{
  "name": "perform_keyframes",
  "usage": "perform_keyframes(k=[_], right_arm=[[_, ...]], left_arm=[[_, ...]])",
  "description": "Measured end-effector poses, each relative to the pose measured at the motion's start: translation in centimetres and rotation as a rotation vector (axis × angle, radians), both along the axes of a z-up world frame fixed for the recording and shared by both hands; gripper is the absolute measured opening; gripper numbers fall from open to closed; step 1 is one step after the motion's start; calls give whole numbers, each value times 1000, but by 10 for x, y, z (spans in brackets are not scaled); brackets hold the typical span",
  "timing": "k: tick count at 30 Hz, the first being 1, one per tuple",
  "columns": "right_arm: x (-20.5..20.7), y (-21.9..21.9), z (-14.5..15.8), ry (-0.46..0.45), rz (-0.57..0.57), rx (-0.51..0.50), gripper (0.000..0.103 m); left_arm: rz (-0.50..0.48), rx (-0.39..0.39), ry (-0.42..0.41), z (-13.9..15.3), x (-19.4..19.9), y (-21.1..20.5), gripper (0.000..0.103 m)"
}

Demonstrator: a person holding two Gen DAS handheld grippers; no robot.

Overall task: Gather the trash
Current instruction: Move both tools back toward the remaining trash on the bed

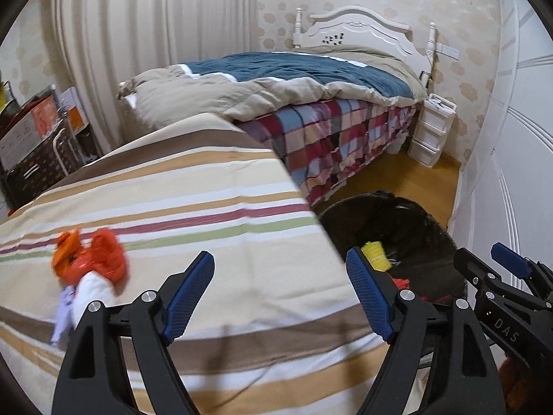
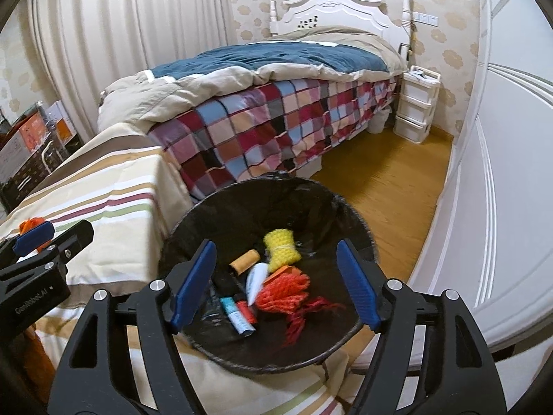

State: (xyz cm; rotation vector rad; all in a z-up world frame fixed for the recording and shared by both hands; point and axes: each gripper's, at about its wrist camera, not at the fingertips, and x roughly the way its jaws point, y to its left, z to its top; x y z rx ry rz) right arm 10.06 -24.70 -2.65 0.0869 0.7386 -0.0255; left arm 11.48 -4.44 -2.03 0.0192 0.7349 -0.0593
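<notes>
Both grippers are standing spread and empty — right gripper (image 2: pixel 276 283) hovering over the bin (image 2: pixel 193 231) holding trash (image 2: pixel 283 292); left gripper (image 1: pixel 280 297) beside it, orange scraps (image 1: pixel 93 259) lying on the striped bench (image 1: pixel 207 207).

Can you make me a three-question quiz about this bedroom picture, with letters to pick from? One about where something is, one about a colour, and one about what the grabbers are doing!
1. Where is the yellow knitted thing?
A. on the floor
B. in the black bin
C. on the drawers

2. What colour is the crumpled bag on the striped cloth?
A. orange
B. green
C. purple

3. How are the left gripper and right gripper?
A. both squeezing trash
B. one is shut
C. both open and empty

Answers: 1 B, it lies among other trash inside the bin. 2 A, it is bright orange beside white scraps. 3 C, blue pads stand apart with nothing between.
</notes>
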Motion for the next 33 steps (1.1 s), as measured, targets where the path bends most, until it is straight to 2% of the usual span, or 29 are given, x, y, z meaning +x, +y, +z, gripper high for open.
perform_keyframes(k=[9,13,23,33], right_arm=[[-12,54,0,8,111,9,71],[-16,82,3,4,167,7,71],[-28,166,12,-7,341,-19,71],[-37,237,13,0,475,-33,71]], left_arm=[[114,11,-23,12,-34,62,78],[194,31,-35,13,-51,100,78],[361,35,-15,6,-80,183,78],[476,43,14,-6,-104,240,78]])
